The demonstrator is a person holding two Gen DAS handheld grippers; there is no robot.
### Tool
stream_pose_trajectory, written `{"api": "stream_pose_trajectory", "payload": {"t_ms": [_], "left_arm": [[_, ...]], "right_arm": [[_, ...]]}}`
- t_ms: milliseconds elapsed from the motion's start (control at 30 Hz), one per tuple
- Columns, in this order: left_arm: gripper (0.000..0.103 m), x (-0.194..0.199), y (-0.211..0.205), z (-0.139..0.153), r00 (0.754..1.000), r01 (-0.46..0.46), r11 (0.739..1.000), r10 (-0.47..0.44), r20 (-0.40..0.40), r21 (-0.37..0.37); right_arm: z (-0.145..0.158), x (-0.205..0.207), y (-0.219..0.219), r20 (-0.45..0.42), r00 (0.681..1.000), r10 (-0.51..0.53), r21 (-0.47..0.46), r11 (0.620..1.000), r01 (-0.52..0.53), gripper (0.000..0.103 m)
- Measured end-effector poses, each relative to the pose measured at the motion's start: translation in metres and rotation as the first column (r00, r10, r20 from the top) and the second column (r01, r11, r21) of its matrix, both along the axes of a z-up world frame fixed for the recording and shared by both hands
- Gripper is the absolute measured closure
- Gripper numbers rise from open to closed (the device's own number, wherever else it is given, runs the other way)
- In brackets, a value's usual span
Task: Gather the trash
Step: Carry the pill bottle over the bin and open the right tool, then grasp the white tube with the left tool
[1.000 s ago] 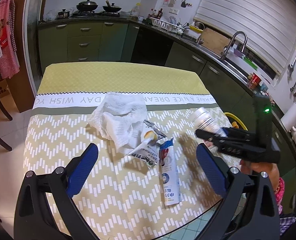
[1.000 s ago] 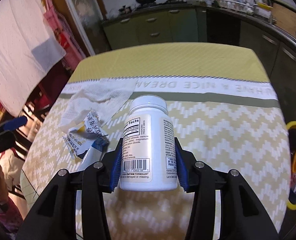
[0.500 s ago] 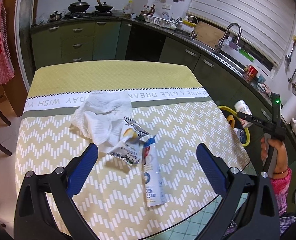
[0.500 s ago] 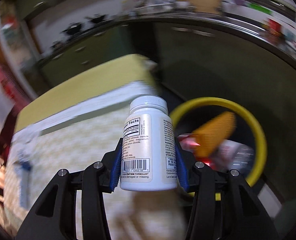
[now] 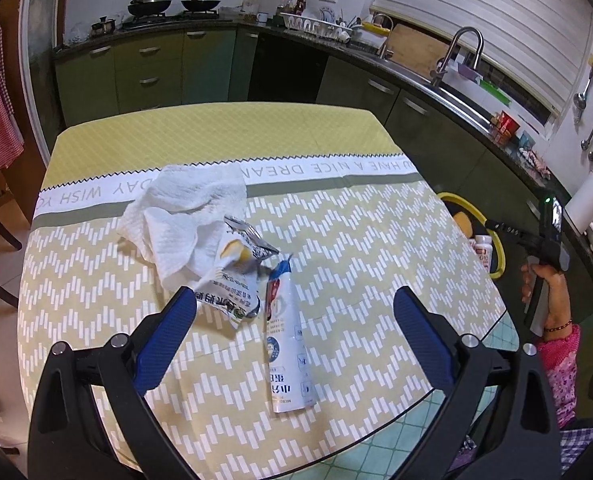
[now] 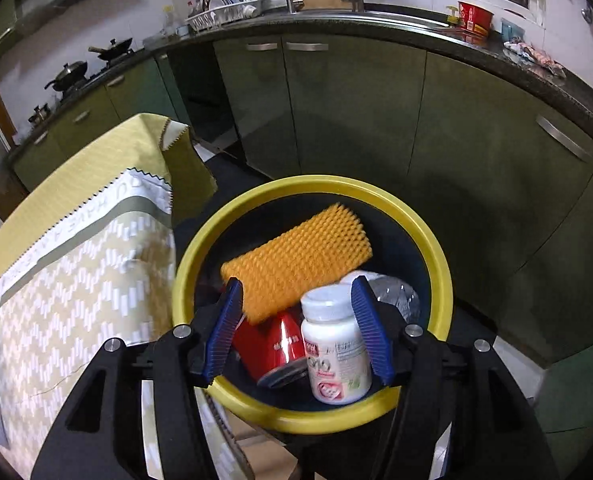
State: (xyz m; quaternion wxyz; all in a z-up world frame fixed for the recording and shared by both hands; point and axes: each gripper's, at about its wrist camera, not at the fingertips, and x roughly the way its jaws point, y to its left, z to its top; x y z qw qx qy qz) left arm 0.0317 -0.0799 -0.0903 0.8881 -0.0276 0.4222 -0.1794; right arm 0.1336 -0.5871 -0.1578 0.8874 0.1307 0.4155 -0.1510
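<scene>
The right hand-held gripper (image 6: 298,326) hangs spread wide over the yellow-rimmed trash bin (image 6: 436,256), gripping nothing; the white pill bottle (image 6: 334,354) lies inside beside a red can (image 6: 274,346) and an orange brush (image 6: 296,260). The left hand-held gripper (image 5: 296,328), also wide and empty, hovers over the bench (image 5: 376,248), where a paper towel (image 5: 184,216), torn wrapper (image 5: 232,284) and white sachet (image 5: 288,344) lie.

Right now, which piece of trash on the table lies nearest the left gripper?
The crumpled printed wrapper, beside the left gripper's left finger; the flat blue-white pouch lies between.

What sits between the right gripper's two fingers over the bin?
In the right wrist view, the white pill bottle and red can show between them, inside the yellow-rimmed bin.
</scene>
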Motion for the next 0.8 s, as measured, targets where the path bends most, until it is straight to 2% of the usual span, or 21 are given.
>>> {"api": "stream_pose_trajectory", "payload": {"t_ms": [300,533,600,733,800], "left_arm": [[0.009,0.002,-0.012,-0.027,0.997,0.027,0.998,-0.023,-0.074,0.049],[0.009,0.009,-0.023,-0.052,0.982,0.03,0.998,-0.02,-0.19,0.049],[0.012,0.011,-0.025,-0.058,0.978,0.018,0.998,-0.006,-0.207,0.056],[0.034,0.018,-0.028,-0.067,0.972,0.008,0.998,0.008,-0.233,0.066],[0.037,0.019,-0.031,-0.07,0.972,0.008,0.997,0.011,-0.235,0.078]], "right_arm": [[0.016,-0.022,0.034,0.047,0.996,0.07,0.03,0.997,-0.071,0.044],[0.024,-0.025,0.054,0.082,0.988,0.128,0.047,0.99,-0.132,0.043],[0.025,-0.026,0.056,0.09,0.986,0.139,0.053,0.988,-0.144,0.043],[0.023,-0.026,0.057,0.091,0.984,0.155,0.062,0.985,-0.161,0.043],[0.021,-0.027,0.056,0.09,0.984,0.156,0.068,0.984,-0.162,0.043]]}}
